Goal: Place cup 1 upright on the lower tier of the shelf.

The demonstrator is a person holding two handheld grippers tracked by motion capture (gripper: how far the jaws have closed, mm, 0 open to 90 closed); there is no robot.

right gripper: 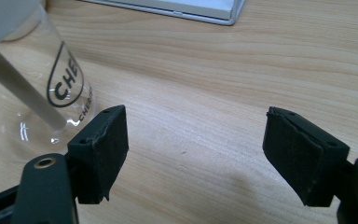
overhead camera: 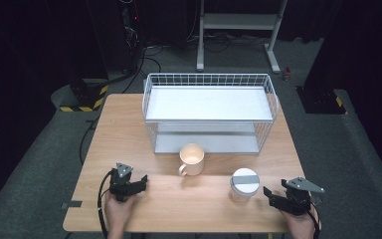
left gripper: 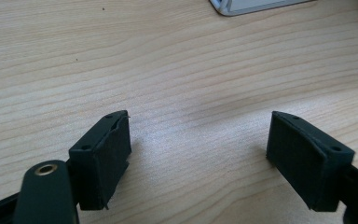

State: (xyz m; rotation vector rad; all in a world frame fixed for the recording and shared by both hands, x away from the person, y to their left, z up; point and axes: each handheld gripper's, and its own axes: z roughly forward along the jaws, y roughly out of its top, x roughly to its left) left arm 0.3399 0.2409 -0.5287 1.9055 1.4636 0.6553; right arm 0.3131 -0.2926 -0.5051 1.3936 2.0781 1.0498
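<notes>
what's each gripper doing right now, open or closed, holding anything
Left gripper: open, holding nothing, over bare table.
Right gripper: open, holding nothing, beside the clear cup.

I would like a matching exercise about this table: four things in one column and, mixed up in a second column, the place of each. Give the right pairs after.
Things:
1. mug
2. lidded jar
3. wire rack
4. left gripper

Places:
A. at the far middle of the table, behind the other things
B. near the front right, close to the right gripper
C. near the front left, open over bare wood
D. just in front of the rack, near the table's centre

Pairs: 1-D, 2-B, 3-A, 4-C
</notes>
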